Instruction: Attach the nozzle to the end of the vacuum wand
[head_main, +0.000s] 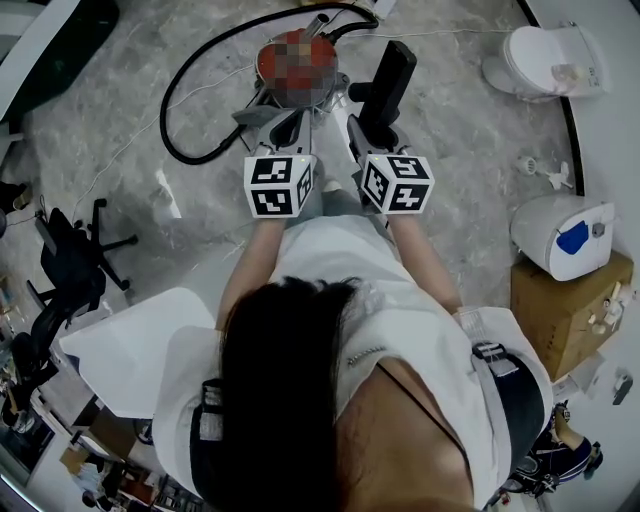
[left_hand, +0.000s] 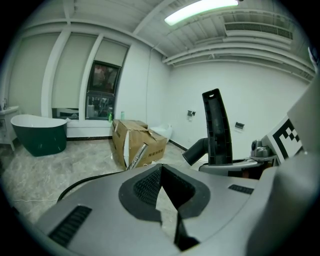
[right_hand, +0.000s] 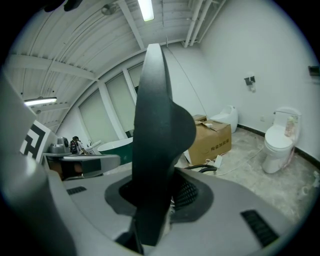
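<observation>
The right gripper (right_hand: 167, 192) was clamped on the black nozzle (right_hand: 155, 125), held upright. The left gripper (left_hand: 161, 172) had its jaws together on nothing, and the wand (left_hand: 136, 156) leaned at a cardboard box (left_hand: 142, 140) near 12 o'clock, well apart from both. The empty gripper would probably do best to steady the wand's end, so the nozzle could be lined up with the tube and pushed straight on. The box was torn open at 1 side, and its contents could not be seen.
</observation>
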